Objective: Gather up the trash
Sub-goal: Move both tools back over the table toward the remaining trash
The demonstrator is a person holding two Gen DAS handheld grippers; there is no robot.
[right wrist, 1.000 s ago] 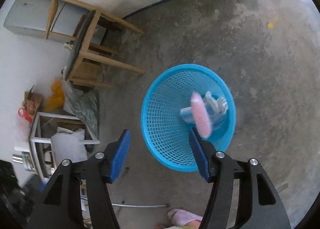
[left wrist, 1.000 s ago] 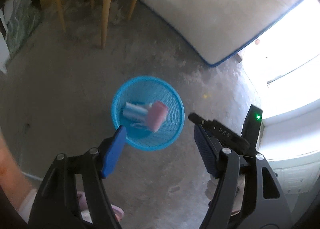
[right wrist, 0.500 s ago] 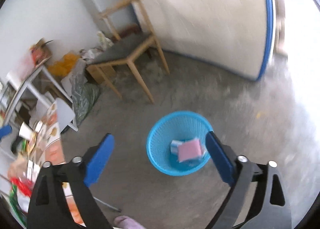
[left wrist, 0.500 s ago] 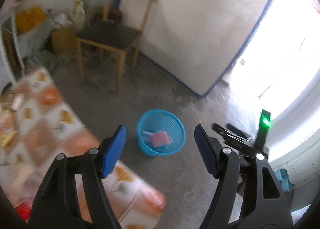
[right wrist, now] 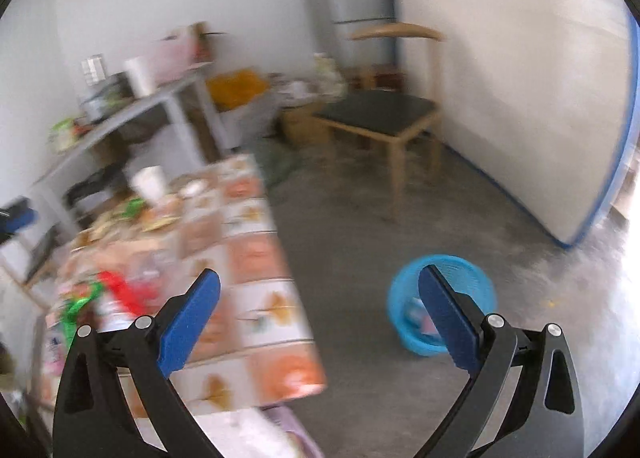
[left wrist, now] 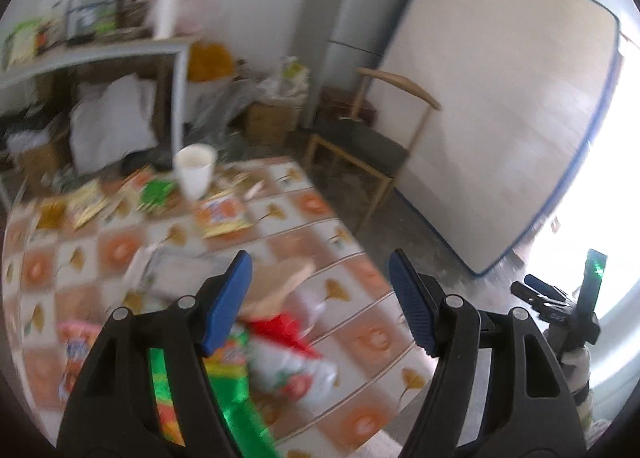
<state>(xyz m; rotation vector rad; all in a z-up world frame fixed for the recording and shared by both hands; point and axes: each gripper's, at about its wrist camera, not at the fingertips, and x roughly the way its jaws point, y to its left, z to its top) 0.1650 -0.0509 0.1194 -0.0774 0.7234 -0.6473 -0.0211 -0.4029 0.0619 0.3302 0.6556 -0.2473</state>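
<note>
Trash wrappers (left wrist: 224, 214) flat on table (left wrist: 360, 338); orientation blurred.

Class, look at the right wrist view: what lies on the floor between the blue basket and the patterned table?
Bare grey concrete floor separates the blue basket from the patterned table; the right wrist view shows it, though blurred.

Orange-and-white leaf-patterned tablecloth (left wrist: 328, 218), blue mesh basket (right wrist: 404, 298), white cup (left wrist: 195, 172), blue fingers (left wrist: 228, 298).
</note>
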